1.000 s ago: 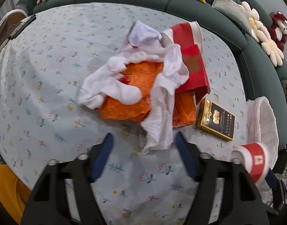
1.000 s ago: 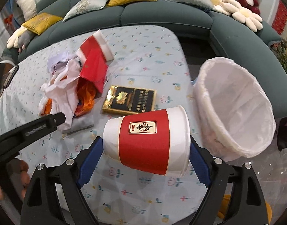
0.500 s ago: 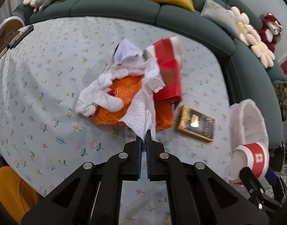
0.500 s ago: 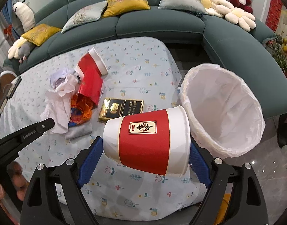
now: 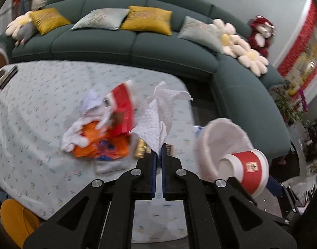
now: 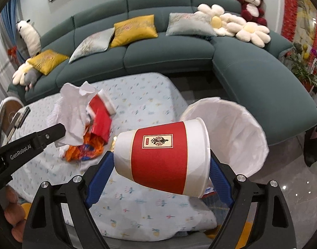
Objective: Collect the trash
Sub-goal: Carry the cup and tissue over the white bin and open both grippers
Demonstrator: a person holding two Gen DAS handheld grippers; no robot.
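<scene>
Left gripper (image 5: 158, 151) only pinches the tissue (image 5: 156, 122) by a corner, so it might slip out; right gripper (image 6: 158, 166) clamps the cup (image 6: 160, 157), bin (image 6: 241, 134) just beyond.

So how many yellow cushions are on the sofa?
3: one yellow cushion at the sofa's left end, one mid-back, both in the right view; a third shows only in the left view.

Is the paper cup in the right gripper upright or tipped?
Tipped. The paper cup lies sideways between the right gripper fingers, rim toward the trash bin.
</scene>
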